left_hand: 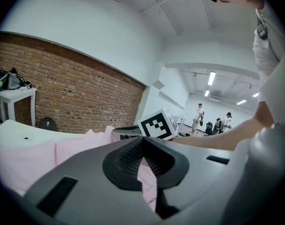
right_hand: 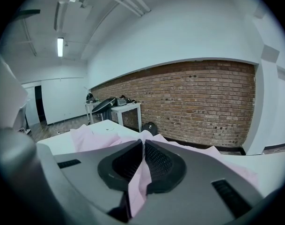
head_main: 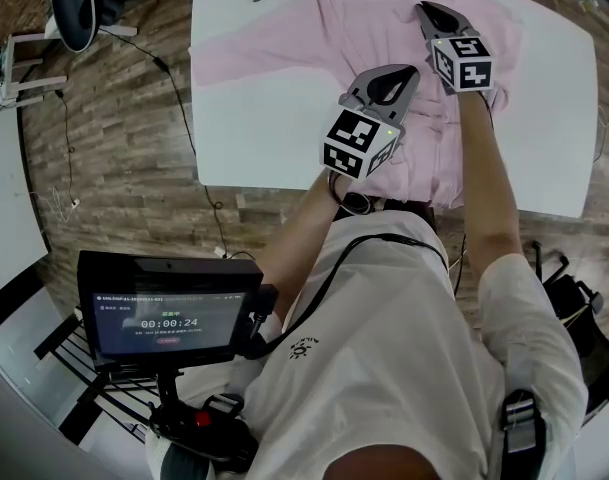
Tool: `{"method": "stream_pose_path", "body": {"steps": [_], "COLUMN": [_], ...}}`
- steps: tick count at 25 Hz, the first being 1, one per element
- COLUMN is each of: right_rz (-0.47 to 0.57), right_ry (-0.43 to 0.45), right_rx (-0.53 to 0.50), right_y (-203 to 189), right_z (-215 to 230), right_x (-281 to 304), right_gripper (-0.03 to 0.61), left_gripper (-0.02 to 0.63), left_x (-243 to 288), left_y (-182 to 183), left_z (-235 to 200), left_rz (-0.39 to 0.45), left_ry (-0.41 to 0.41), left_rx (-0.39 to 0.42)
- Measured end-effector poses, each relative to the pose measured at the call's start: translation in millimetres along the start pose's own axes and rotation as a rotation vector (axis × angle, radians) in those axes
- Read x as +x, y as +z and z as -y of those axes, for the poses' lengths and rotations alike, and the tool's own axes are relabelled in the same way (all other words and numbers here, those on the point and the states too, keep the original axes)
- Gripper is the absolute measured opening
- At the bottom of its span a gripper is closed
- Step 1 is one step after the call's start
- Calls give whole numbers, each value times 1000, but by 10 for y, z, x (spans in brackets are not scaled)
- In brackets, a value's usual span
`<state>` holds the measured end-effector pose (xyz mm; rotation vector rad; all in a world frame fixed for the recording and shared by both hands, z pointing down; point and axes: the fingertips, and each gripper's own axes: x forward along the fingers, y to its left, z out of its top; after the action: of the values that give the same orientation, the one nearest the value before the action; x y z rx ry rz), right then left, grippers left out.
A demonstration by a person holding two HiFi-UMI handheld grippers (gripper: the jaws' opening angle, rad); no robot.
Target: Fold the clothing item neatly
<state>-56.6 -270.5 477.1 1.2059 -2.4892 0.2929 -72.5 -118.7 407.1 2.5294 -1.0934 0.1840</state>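
Note:
A pale pink shirt (head_main: 324,38) lies spread on the white table (head_main: 254,128), one sleeve reaching left. My left gripper (head_main: 412,69) is over the shirt's near middle, shut on a fold of the pink cloth (left_hand: 147,182). Farther up the garment, my right gripper (head_main: 422,8) is likewise shut on pink cloth (right_hand: 137,182), which hangs between its ribbed pads (right_hand: 156,161). In the left gripper view the right gripper's marker cube (left_hand: 157,124) shows just ahead.
The table's near edge (head_main: 284,183) runs in front of my body. A monitor on a stand (head_main: 169,308) is at lower left, cables and a chair (head_main: 74,3) on the wooden floor at left. A brick wall (right_hand: 193,102) and a small white side table (right_hand: 123,111) stand beyond.

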Motion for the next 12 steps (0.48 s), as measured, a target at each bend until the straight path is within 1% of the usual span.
{"method": "stream_pose_path", "body": {"steps": [7,12], "right_rz": [-6,-25], "right_ry": [20,59], "right_rx": [0,-11], "right_y": [-61,-182], "right_z": [-97,-241], "right_x": [91,98], "right_gripper": [23,23], "left_gripper": [3,3], "left_x": [-55,-86], "left_y": [-35,-54], "left_z": [-49,-84], "left_rz": [-1,-2], "left_ry": [15,25], "left_rx": [-4,-9]}}
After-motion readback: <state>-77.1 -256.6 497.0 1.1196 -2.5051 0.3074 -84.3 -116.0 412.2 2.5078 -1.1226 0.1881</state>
